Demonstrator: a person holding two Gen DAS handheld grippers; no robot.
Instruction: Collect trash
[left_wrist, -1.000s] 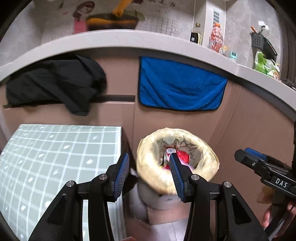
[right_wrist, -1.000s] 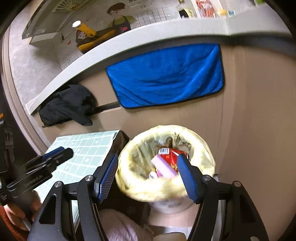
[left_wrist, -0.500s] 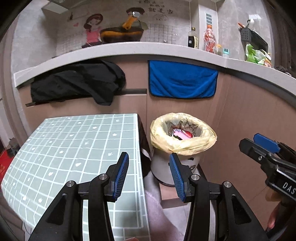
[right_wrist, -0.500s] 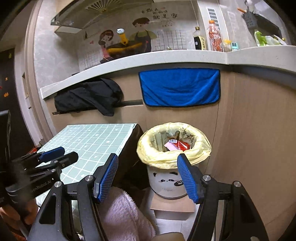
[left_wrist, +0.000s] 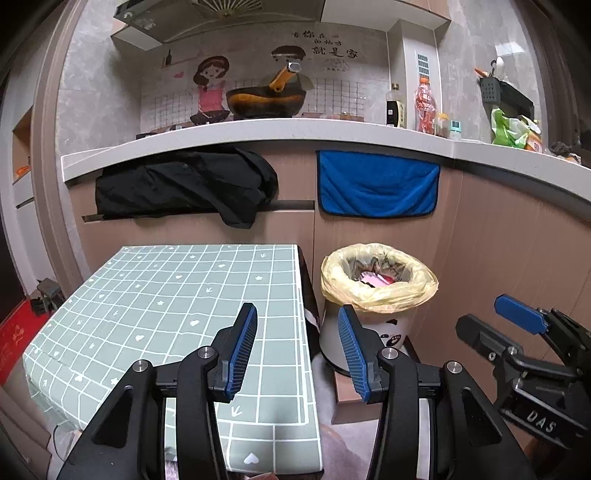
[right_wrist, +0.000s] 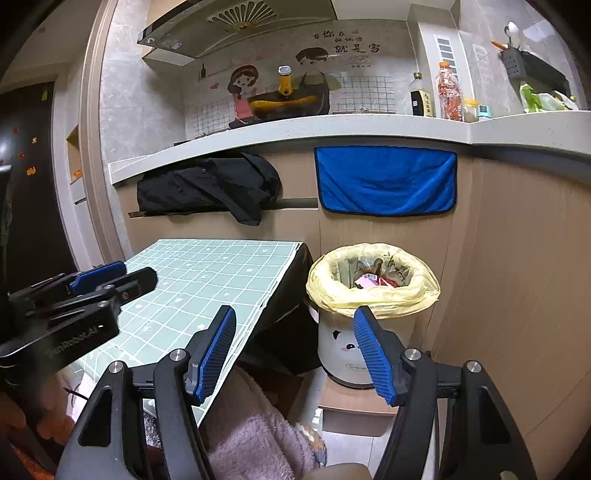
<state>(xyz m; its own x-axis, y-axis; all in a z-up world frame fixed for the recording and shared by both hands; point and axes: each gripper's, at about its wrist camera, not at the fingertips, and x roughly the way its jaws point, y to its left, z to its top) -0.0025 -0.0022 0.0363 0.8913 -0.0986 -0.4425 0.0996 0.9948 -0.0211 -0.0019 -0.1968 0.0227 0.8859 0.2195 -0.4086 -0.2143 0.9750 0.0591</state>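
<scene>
On right tongs (left_wrist: 517, 325), "DAS"; both tongs empty beside bin (right_wrist: 373, 295).

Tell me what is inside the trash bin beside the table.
The trash bin holds a yellow liner, with a pink item and red wrappers on top of crumpled trash. Anything deeper is hidden by the rim and top layer.

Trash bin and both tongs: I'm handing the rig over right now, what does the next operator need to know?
Left tongs: open, empty, over the table's near edge.
Right tongs: open, empty, beside the bin.
Trash bin: on the floor right of the checked table, yellow liner folded over the rim, pink and red trash inside.
Done: some trash is binned.
Left: no loose trash shows on the table; check elsewhere before stopping.
</scene>
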